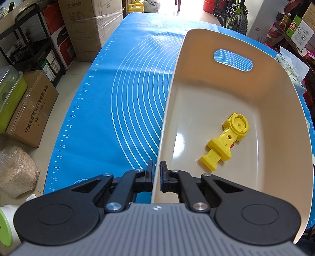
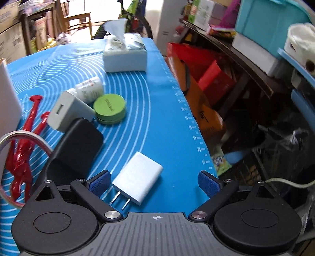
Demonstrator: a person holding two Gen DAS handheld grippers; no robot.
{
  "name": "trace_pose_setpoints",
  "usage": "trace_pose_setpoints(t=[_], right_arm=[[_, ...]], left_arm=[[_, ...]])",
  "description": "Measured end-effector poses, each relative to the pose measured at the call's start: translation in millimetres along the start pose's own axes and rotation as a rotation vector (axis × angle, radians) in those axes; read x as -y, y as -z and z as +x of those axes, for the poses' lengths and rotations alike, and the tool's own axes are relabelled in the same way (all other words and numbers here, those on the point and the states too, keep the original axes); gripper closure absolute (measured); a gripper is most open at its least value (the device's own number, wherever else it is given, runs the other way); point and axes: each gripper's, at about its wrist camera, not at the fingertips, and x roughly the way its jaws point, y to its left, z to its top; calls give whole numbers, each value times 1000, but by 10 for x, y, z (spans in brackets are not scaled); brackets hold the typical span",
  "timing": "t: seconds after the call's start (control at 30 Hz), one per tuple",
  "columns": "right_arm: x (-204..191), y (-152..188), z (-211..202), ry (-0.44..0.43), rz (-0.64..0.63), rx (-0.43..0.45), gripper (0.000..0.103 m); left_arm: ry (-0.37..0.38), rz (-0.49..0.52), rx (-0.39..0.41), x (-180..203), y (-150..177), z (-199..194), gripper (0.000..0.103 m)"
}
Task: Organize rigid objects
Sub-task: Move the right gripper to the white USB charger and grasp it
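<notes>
Pale floor tiles run beside the table, crowded with stacked cardboard boxes and a black metal rack, while bright daylight floods in from the far doorway past a green bicycle, a wooden chair and a cluttered dark shelf

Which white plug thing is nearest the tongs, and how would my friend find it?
Start at the blue silicone mat with white rings. Near its front edge, between the open right tongs, lies a flat white plastic wall charger. Its two metal prongs point toward the camera, unlike the grey-white charger cube farther back, which shows a USB slot instead.
</notes>
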Motion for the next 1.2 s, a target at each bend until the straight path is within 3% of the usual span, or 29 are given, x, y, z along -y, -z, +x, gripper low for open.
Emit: trace_pose_setpoints(t=[0.47, 0.63, 0.7, 0.8, 0.97, 1.2], right_arm=[[7, 5, 51, 47, 102, -4, 6], [-22, 41, -12, 6, 115, 20, 26], [-84, 36, -46, -11, 93, 27, 42], [-132, 29, -64, -25, 96, 24, 54], [-72, 59, -71, -56, 118, 43, 61], [-53, 97, -121, -68, 121, 77, 61]], left_arm=[[-2, 0, 0, -6, 0, -3, 96], [-2, 0, 0, -3, -2, -2, 96], [-1, -2, 0, -8, -1, -3, 96], [-1, -2, 0, -3, -2, -4, 96], [-2, -2, 0, -2, -2, -3, 96], [-3, -1, 0, -3, -2, -3, 96]])
